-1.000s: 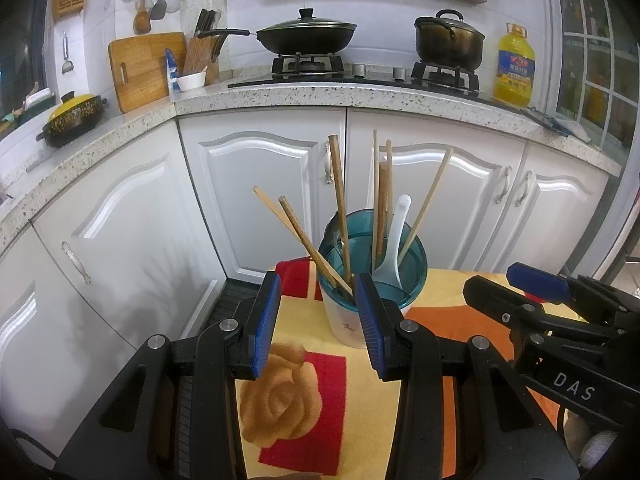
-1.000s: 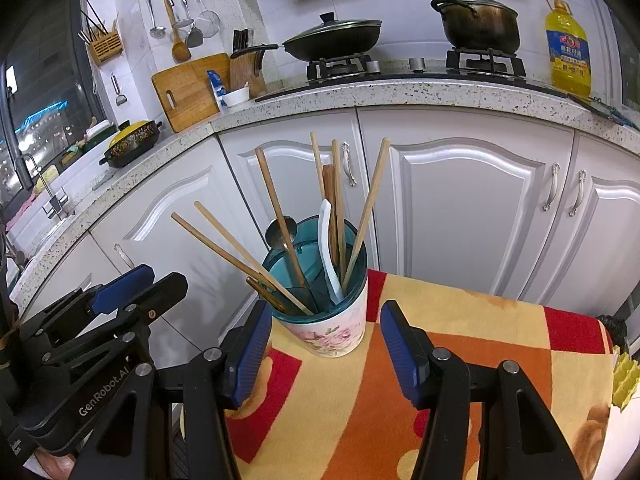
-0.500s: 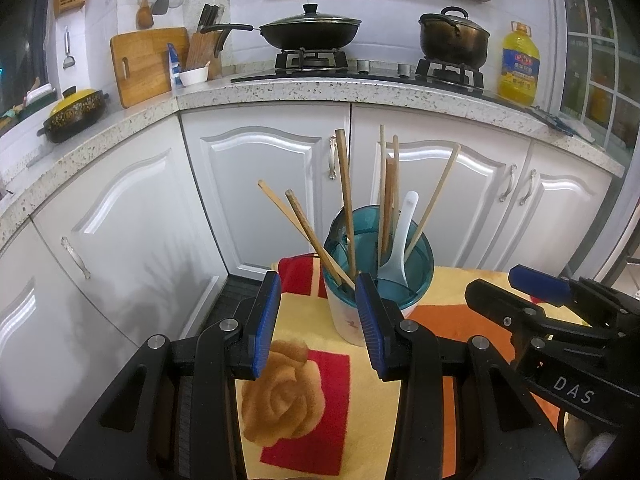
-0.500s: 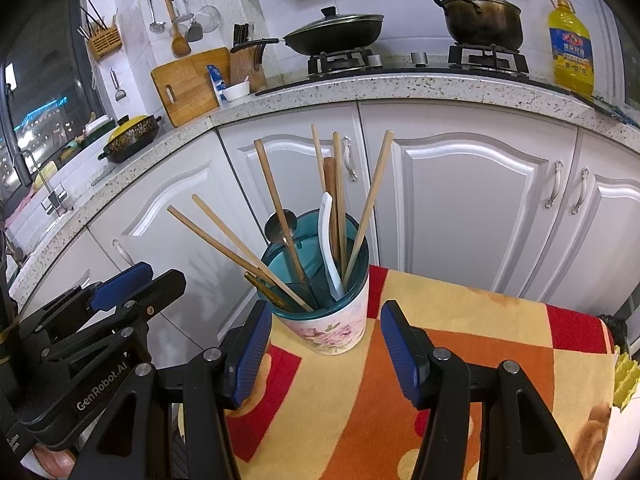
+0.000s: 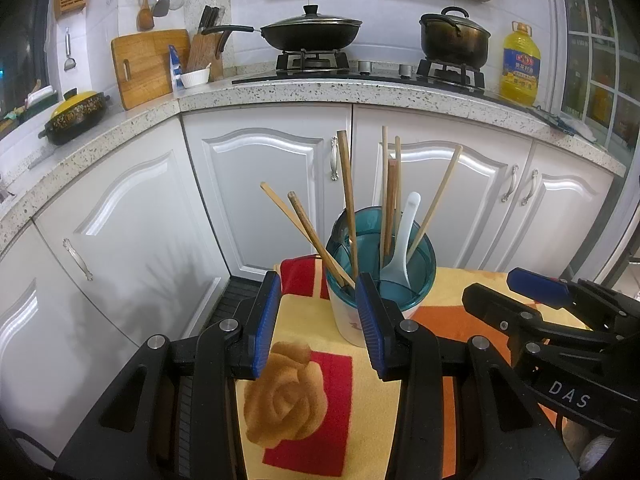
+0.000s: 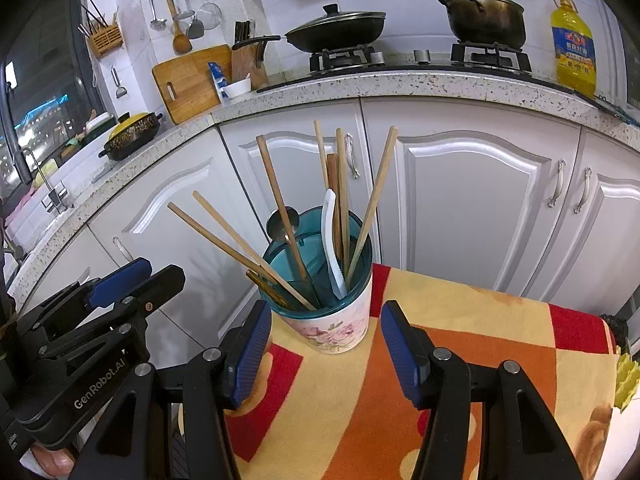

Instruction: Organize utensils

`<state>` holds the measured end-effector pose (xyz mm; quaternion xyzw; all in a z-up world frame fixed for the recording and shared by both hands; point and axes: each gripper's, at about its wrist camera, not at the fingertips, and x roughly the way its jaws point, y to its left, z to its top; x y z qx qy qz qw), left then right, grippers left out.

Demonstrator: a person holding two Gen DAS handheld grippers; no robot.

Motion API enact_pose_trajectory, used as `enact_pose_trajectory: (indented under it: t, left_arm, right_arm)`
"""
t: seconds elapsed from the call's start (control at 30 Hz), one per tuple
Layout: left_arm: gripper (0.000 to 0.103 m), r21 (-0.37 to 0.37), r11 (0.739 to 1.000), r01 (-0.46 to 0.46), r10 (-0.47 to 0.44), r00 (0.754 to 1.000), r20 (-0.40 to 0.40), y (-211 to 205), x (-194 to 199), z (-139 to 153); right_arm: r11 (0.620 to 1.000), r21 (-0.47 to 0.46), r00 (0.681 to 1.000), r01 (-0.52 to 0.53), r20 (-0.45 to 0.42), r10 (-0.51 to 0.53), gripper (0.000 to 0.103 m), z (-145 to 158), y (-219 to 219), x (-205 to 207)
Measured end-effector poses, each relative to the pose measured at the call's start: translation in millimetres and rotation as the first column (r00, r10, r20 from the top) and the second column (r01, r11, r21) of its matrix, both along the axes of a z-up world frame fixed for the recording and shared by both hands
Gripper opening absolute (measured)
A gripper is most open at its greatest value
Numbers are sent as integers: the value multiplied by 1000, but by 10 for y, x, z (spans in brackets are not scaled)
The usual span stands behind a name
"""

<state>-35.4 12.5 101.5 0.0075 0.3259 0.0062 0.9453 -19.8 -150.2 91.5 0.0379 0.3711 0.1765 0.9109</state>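
A utensil holder (image 5: 380, 280) (image 6: 328, 320), white with a floral print and a teal insert, stands on a yellow, orange and red cloth (image 5: 360, 400) (image 6: 460, 340). Several wooden chopsticks (image 5: 348, 200) (image 6: 280, 208), a white plastic spoon (image 5: 404, 240) (image 6: 330, 236) and a metal spoon (image 6: 282, 224) stand in it. My left gripper (image 5: 318, 320) is open and empty, just in front of the holder. My right gripper (image 6: 324, 352) is open and empty, its jaws standing either side of the holder's near face. Each gripper shows in the other's view.
White cabinet doors (image 5: 264, 184) stand behind the table under a speckled counter (image 6: 440, 84). On the counter are a wok (image 5: 312, 34), a pot (image 5: 454, 40), an oil bottle (image 5: 520, 64) and a cutting board (image 5: 148, 64). The cloth's far edge drops off beside the holder.
Both views have tilted slightly so the holder sits a little lower in frame. The grippers stay open and the utensils have not moved.
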Motion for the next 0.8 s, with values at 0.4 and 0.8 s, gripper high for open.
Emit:
enact_pose_trajectory:
  t: [0.4, 0.8]
  left_arm:
    - [38, -4, 1000, 4, -4, 1000, -5, 3, 7, -7]
    - [38, -35, 998, 57, -57, 998, -1, -102, 18, -103]
  right_arm:
    - [1000, -9, 1000, -5, -9, 5, 56, -34, 25, 1]
    - [1000, -11, 999, 18, -32, -18, 57, -167, -96, 27]
